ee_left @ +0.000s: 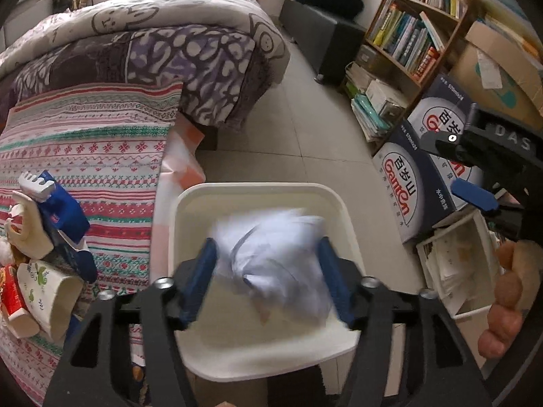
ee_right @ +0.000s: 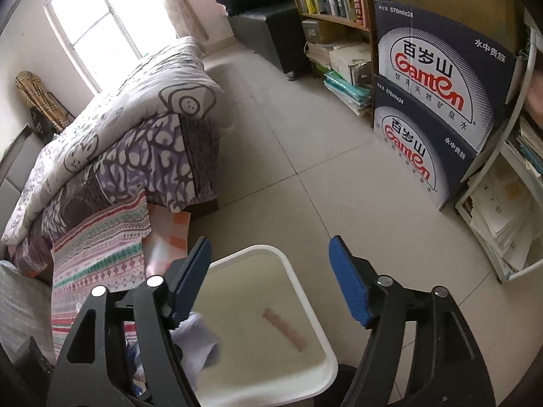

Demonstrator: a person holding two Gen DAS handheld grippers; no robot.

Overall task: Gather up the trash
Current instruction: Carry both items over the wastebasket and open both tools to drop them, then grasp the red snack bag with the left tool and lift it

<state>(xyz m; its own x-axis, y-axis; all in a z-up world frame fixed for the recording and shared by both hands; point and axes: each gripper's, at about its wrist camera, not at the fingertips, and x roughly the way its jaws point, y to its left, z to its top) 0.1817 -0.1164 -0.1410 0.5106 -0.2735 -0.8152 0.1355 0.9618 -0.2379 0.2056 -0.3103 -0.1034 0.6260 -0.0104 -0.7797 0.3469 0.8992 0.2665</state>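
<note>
1. The white bin [ee_left: 190,203] sits on the floor beside the bed [ee_left: 85,156]; more trash waits there, a paper cup [ee_left: 44,291] and blue carton [ee_left: 64,213].
2. The crumpled paper [ee_left: 281,257] is blurred between my left gripper [ee_left: 268,281] pads, over the bin; it may snag and miss.
3. My right gripper [ee_right: 271,281] stands wide, holding nothing, above the bin rim.

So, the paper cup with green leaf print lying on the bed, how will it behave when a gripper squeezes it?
The paper cup with green leaf print probably dents easily: thin paper wall, open mouth. It looks light, so a push may roll it, since it lies on its side. Neighbouring cartons may block rolling.
</note>
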